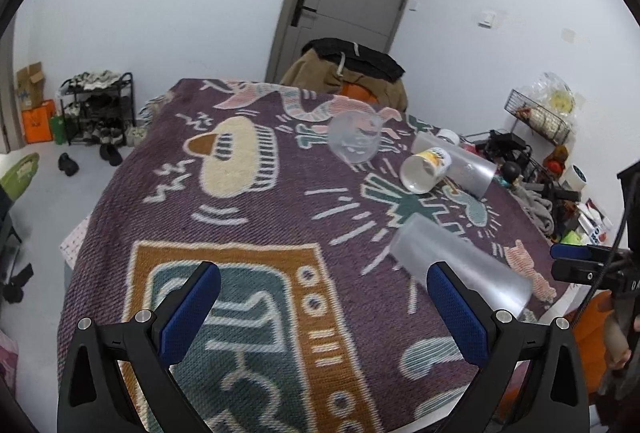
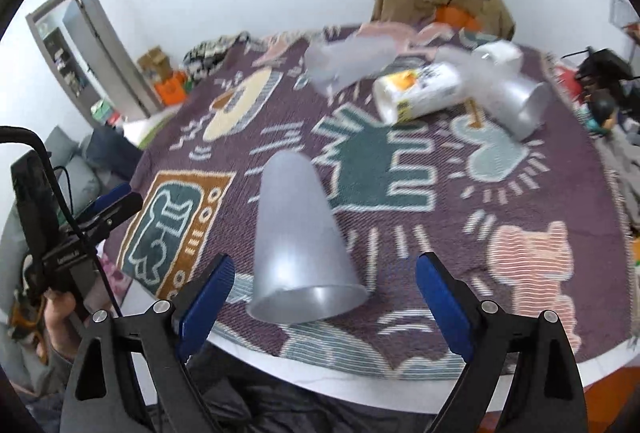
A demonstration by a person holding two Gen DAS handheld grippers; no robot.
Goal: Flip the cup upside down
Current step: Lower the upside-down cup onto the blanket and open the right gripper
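Spreading wide, our right gripper (image 2: 324, 297) fingers flank the frosted plastic cup (image 2: 300, 237) lying sideways, mouth toward us, near the desk (image 2: 360, 381) edge; left gripper (image 1: 324, 307) fingers also apart. Farther cups (image 2: 420, 93) blur together on woven cloth (image 2: 400, 161).

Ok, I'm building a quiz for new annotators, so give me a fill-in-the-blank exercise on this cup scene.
1. The nearest frosted cup lies on its ____ on the patterned cloth.
2. Both the left hand-held gripper and the right hand-held gripper are ____.
3. The white printed cup also lies tipped over, ____ from the camera than the frosted one.
4. The gripper pads are ____ in colour.

Missing words: side; open; farther; blue
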